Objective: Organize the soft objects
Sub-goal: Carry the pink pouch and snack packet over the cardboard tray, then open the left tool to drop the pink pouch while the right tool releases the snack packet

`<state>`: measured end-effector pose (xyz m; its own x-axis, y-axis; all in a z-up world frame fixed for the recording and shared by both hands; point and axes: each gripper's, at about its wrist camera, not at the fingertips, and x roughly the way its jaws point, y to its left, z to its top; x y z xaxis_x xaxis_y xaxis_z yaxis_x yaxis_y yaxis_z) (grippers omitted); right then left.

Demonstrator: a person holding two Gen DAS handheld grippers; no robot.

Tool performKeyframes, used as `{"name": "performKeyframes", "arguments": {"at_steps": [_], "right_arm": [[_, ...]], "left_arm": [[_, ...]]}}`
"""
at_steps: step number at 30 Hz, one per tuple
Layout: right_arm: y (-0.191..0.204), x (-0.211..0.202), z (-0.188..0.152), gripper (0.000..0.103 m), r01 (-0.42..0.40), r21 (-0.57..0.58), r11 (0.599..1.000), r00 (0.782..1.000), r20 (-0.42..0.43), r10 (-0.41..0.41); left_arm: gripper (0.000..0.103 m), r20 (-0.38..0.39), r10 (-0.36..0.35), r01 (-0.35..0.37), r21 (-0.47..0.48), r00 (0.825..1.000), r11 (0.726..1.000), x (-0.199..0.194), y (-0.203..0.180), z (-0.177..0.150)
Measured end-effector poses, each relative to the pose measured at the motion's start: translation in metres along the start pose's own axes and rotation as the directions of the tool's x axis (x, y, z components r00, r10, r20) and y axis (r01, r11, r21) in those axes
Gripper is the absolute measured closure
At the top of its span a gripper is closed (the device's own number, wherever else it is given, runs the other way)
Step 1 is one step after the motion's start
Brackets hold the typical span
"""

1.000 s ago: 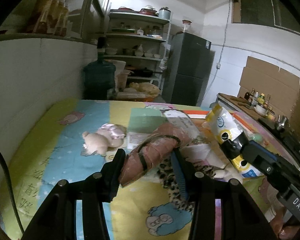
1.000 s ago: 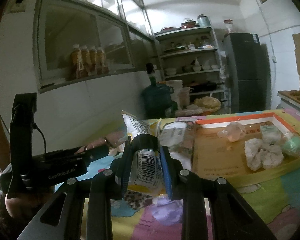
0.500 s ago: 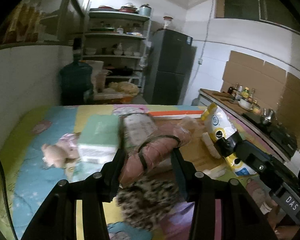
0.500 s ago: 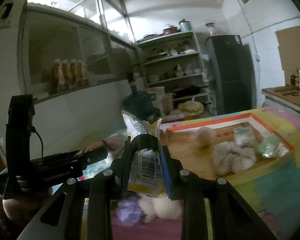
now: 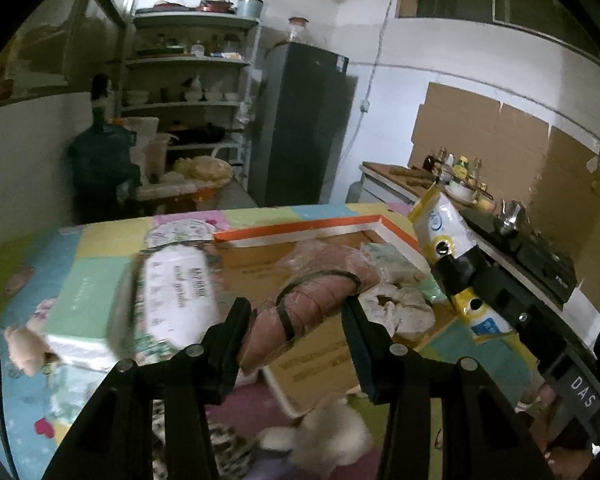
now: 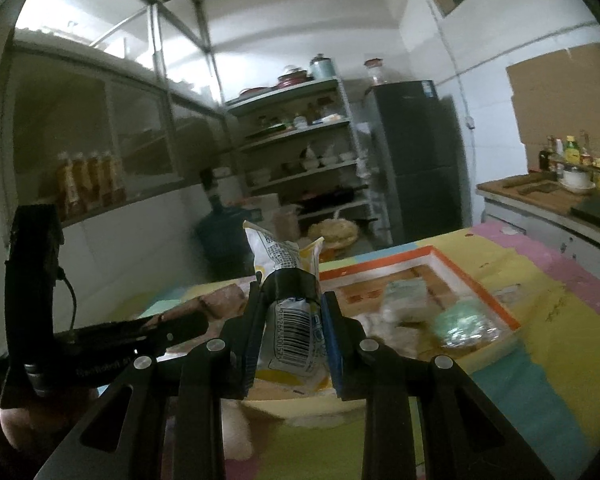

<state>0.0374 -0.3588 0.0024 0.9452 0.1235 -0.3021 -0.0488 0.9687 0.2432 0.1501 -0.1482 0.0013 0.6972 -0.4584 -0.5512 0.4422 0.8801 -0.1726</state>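
Note:
My left gripper (image 5: 295,310) is shut on a pink plastic-wrapped bundle (image 5: 316,300) with a dark band around it, held above the near left corner of a cardboard tray (image 5: 300,232) with an orange and white rim. My right gripper (image 6: 292,300) is shut on a yellow and white packet (image 6: 296,328) with a barcode, upright between its pads. In the left wrist view the same packet (image 5: 440,228) hangs at the tray's right side. Pale soft items (image 6: 404,300) and a green one (image 6: 464,320) lie in the tray (image 6: 472,280).
On the colourful mat left of the tray lie a wipes pack (image 5: 176,292), a green box (image 5: 88,300) and a small plush toy (image 5: 24,348). A white fluffy thing (image 5: 332,436) sits below my left gripper. Shelves, a fridge (image 5: 304,128) and a counter (image 5: 416,176) stand behind.
Both grippers have swung right across the mat, each still holding its item, and now hang over the tray. The plush toy and green box have slid to the left in view.

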Motion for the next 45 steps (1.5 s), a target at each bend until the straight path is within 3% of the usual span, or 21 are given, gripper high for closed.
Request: {"name": "performKeyframes", "arguments": {"at_steps": [21, 45], "right_arm": [[-0.059, 0.033, 0.011, 0.074, 0.065, 0.071, 0.995, 0.997, -0.051, -0.061], [-0.078, 0.070, 0.004, 0.074, 0.105, 0.119, 0.987, 0.979, -0.189, -0.081]], "left_arm": [[0.056, -0.174, -0.031, 0.030, -0.012, 0.984, 0.999, 0.085, -0.018, 0.007], [0.056, -0.252, -0.014, 0.022, 0.028, 0.968, 0.999, 0.114, -0.034, -0.004]]}}
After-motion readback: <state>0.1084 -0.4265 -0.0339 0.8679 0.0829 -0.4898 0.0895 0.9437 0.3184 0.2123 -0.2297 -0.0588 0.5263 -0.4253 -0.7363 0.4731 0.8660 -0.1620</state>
